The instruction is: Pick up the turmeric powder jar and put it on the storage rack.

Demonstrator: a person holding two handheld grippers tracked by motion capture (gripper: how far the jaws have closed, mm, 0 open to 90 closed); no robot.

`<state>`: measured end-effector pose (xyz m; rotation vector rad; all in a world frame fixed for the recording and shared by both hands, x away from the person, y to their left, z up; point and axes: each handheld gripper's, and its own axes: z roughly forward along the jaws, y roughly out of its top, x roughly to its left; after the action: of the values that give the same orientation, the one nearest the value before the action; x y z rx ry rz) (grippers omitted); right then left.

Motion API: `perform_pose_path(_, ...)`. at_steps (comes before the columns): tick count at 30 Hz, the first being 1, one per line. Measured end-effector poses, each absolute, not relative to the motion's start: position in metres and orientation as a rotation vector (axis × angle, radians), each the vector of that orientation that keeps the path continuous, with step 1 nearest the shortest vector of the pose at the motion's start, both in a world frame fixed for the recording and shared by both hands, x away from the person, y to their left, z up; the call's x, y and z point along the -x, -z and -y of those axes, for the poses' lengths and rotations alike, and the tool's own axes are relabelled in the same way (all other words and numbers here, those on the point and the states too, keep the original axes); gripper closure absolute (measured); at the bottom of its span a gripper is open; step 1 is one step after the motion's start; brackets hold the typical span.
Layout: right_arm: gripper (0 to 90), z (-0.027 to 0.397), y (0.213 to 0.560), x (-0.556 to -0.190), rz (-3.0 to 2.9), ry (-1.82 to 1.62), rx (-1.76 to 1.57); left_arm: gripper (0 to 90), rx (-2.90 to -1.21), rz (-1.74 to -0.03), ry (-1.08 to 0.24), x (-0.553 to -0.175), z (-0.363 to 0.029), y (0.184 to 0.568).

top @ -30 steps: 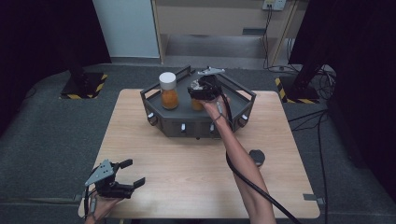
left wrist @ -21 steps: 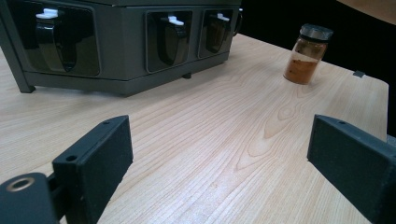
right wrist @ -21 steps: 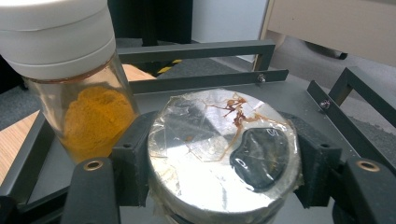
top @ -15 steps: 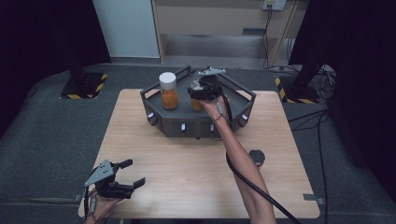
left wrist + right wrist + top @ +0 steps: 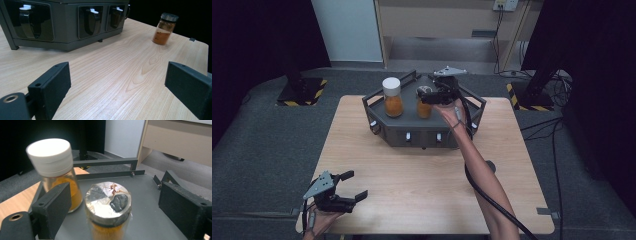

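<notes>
We find the right gripper [image 5: 428, 95] over the grey rack [image 5: 422, 131] at the far side of the wooden table [image 5: 427, 180]. Its jaws have just been opening and now stand wide, the pads clear of the foil-topped jar [image 5: 108, 206] of orange powder standing on the rack's deck between and below them. A white-capped jar [image 5: 53, 170] stands just beside it. The left gripper [image 5: 347, 192] rests open at the table's near corner. Grey carpet and dark curtains surround the table.

Soft light is shining on the desk [image 5: 412, 165] while the room's sides are staying dark. The white-capped jar [image 5: 53, 167] is looking blurry, and the foil lid [image 5: 108, 203] is gleaming.
</notes>
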<state>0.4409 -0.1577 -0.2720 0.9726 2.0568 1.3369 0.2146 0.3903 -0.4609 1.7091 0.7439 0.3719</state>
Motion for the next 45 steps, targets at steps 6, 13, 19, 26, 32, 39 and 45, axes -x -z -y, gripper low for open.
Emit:
perform_pose_path(6,10.8,0.169,0.26,-0.422,-2.061,-1.342,-0.911,5.5,-1.709,-0.745,-0.374,-0.214,-0.39,0.461)
perform_pose_path(13,10.8,0.184,0.254,-0.403,-2.098,-1.36,-0.867,5.5,-1.709,-0.746,-0.374,-0.214,-0.39,0.461)
perform_pose_path(19,10.8,0.2,0.252,-0.381,-2.118,-1.385,-0.811,5.5,-1.71,-0.744,-0.375,-0.214,-0.39,0.46)
perform_pose_path(26,10.8,0.226,0.256,-0.354,-2.121,-1.453,-0.783,5.5,-1.71,-0.745,-0.378,-0.213,-0.39,0.46)
perform_pose_path(32,10.8,0.251,0.268,-0.328,-2.119,-1.487,-0.773,5.5,-1.712,-0.747,-0.379,-0.213,-0.389,0.46)
perform_pose_path(39,10.7,0.277,0.282,-0.299,-2.11,-1.493,-0.767,5.5,-1.713,-0.749,-0.378,-0.213,-0.389,0.46)
perform_pose_path(45,10.5,0.3,0.297,-0.272,-2.095,-1.492,-0.777,5.5,-1.718,-0.745,-0.378,-0.213,-0.389,0.459)
